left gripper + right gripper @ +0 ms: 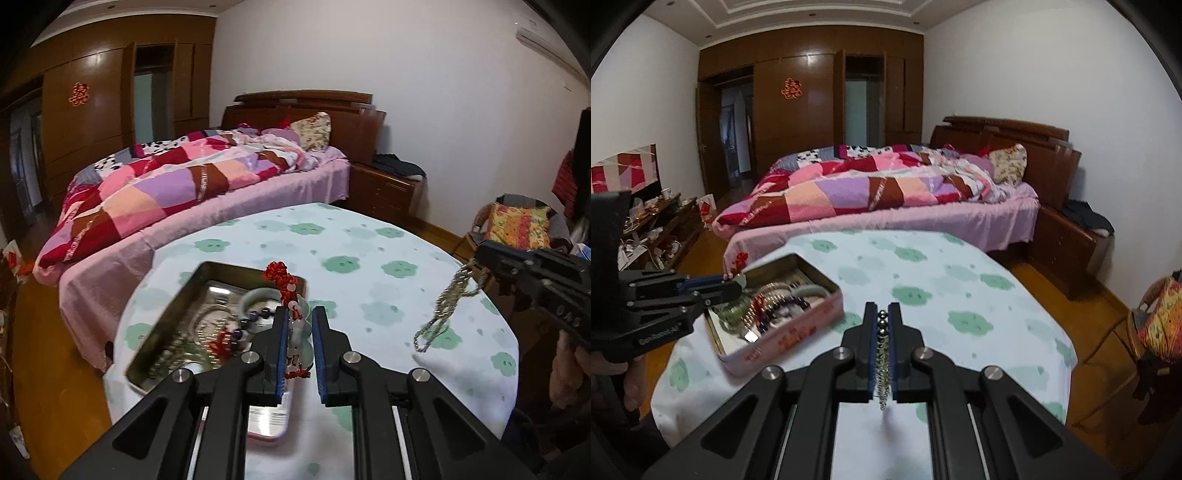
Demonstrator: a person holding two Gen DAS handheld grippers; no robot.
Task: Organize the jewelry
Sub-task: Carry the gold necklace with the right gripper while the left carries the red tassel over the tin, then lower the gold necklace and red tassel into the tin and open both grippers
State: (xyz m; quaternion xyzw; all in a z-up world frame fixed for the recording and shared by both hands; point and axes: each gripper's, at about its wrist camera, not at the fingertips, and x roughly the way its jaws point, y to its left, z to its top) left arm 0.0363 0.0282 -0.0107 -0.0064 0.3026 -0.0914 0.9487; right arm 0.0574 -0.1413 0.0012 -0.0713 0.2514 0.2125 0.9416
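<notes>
Bedroom behind, a cloth-covered surface [960,295] carries an open jewelry tin [798,332] near its left edge. Left tongs [300,332] are clamped on a jade pendant with red knotted cord [286,284] above the tin. Right tongs [882,321] are pinched shut on a silver bead chain [443,306], which dangles above the surface's right side.

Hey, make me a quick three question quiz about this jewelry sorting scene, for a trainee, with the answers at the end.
1. True or false: the left gripper grips a jade pendant on a red cord.
2. What hangs from the right gripper? A) silver bead chain B) watch C) ring
3. Where does the open tin with the other jewelry sit?

Key: 1 true. 2 A, the silver bead chain. 3 On the table with the green-flowered cloth, on the left gripper's side.
</notes>
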